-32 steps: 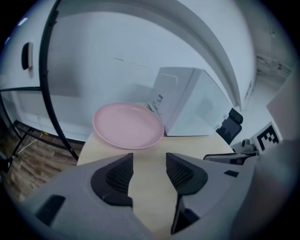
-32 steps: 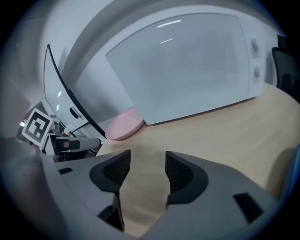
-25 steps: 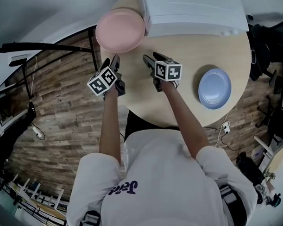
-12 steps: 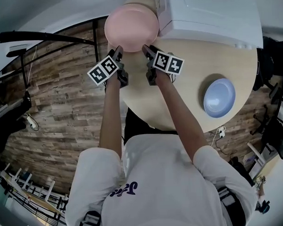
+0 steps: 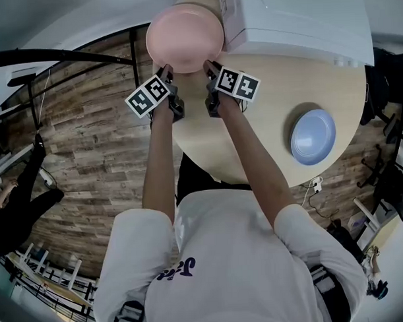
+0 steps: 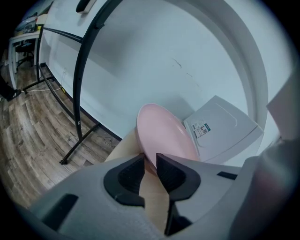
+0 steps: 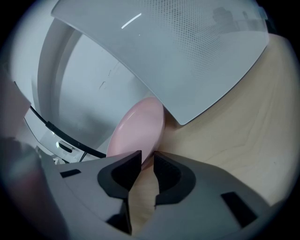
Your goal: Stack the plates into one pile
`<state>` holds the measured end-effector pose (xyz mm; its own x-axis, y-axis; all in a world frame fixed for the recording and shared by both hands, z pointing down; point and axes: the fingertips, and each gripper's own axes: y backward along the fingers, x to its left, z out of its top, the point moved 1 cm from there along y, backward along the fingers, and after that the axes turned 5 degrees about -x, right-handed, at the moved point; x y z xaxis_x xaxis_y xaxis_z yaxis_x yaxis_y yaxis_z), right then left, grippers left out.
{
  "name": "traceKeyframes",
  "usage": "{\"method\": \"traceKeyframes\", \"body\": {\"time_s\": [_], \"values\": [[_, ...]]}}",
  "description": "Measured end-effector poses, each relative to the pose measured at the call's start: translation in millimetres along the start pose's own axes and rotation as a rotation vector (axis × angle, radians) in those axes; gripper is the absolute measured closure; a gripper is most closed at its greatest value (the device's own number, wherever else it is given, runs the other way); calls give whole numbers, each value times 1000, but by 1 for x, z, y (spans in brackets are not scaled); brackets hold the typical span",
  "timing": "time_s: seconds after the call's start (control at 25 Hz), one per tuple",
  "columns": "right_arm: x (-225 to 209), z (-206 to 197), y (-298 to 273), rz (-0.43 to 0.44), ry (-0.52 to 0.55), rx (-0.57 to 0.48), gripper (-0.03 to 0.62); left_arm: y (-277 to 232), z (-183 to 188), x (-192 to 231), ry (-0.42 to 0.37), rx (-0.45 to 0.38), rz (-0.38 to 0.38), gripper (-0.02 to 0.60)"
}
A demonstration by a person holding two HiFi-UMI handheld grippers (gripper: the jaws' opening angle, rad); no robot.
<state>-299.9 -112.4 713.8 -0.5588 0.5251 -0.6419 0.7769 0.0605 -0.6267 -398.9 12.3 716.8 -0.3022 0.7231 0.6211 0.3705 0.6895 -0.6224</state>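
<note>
Both left claw [image 5: 167, 72] and right claw [image 5: 210, 66] are closing, pinching the pink plate [image 5: 184, 32] at its rim.

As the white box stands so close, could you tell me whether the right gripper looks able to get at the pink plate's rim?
Probably yes. The right gripper is closing its jaws with the pink plate rim between them; the white box stands beside the plate and leaves that near edge free.

Head view steeply down, both gripper views close-up, all share pink plate [image 5: 184, 35]
</note>
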Motion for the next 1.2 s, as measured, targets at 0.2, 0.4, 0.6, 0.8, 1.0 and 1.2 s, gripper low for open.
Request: {"method": "traceKeyframes", "body": {"time_s": [0.2,0.4,0.6,0.8,1.0,1.2], "values": [[9,-7,7,9,-5,4,508,17,1,2,18,-6,-1,497],[15,-27,24,12,-20,9,510,44,-7,7,39,-15,-2,506],[18,-50,48,9,-13,3,514,74,-21,11,37,-8,-18,517],[19,-66,80,1,19,-7,516,103,-38,5,16,17,-42,519],[11,-83,113,-31,7,-27,514,122,-61,-3,-34,63,-65,518],[-2,-97,141,-63,4,-49,513,132,-82,-13,-109,132,-97,518]]}}
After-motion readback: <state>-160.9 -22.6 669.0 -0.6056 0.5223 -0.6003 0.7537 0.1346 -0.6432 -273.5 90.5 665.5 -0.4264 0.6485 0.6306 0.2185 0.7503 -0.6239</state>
